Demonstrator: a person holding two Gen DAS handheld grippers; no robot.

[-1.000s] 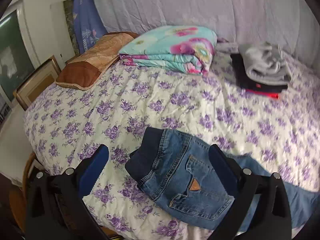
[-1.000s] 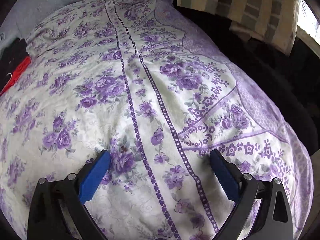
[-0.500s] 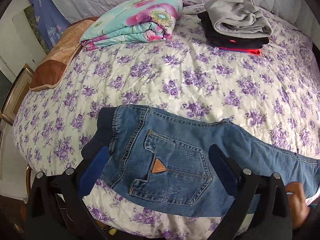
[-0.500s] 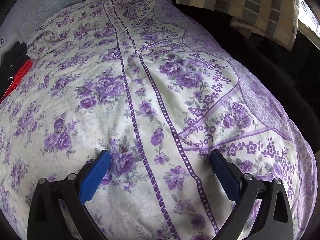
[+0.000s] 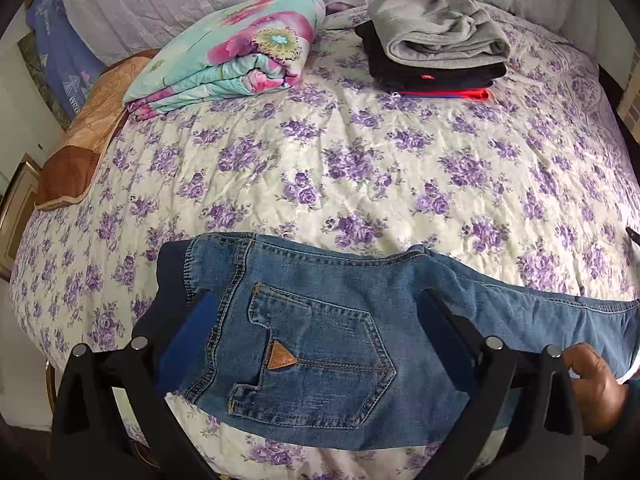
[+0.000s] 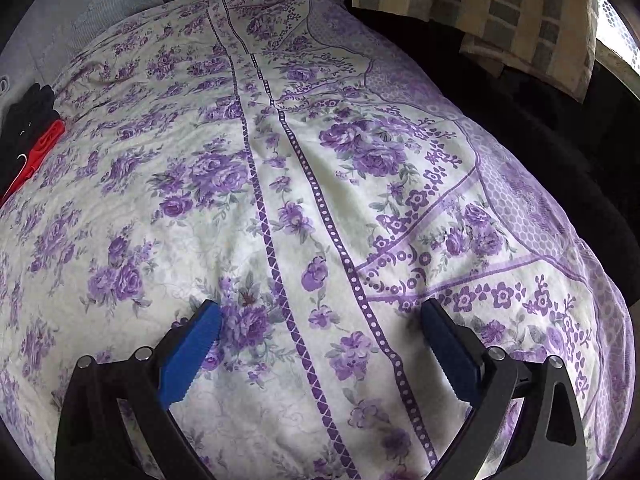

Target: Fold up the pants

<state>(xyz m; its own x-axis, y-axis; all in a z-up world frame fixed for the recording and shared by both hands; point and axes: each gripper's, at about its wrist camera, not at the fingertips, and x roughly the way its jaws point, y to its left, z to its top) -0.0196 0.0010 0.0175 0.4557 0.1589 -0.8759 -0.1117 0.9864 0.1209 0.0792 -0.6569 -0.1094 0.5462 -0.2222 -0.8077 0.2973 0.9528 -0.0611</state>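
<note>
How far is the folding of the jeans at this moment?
Barely started. The jeans lie spread flat on the floral bedspread, unfolded. The left gripper is open above their seat, and the right gripper is open over bare bedspread. Every fold remains.

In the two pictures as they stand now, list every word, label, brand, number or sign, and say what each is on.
None can be read.
Brown triangular patch on the jeans back pocket: embossing too small to read.
Small red tag on the black folded garment: blurred.
White print on the blue cloth at the left edge: illegible.
Right wrist view: no text.
</note>
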